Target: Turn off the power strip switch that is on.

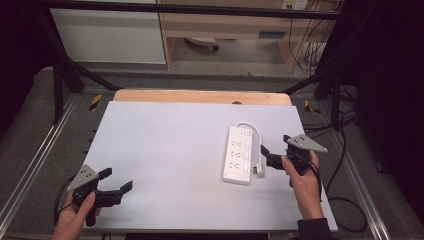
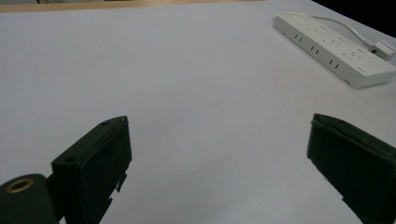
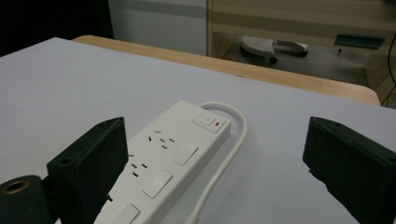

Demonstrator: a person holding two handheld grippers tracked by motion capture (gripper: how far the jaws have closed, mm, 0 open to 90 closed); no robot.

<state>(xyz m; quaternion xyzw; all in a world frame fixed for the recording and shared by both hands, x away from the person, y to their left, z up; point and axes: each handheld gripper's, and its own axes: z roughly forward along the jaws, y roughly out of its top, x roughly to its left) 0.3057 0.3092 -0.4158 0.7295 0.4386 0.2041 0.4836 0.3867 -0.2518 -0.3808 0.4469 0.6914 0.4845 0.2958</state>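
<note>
You are holding both grippers, left (image 1: pixel 116 181) and right (image 1: pixel 270 153), spread and empty; the white plastic power strip (image 1: pixel 238 154) is looking rigid, light, slippery, so grip its long sides.

White power strip (image 3: pixel 163 165) lies between the wide-open right claw (image 3: pixel 217 172).

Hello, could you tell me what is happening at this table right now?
A person holds a gripper in each hand over a white table. The right gripper is open beside a white power strip, close to its cable and plug, touching nothing. The left gripper is also open, over bare table near the person's edge, far from the strip. Nothing is being held yet.
</note>
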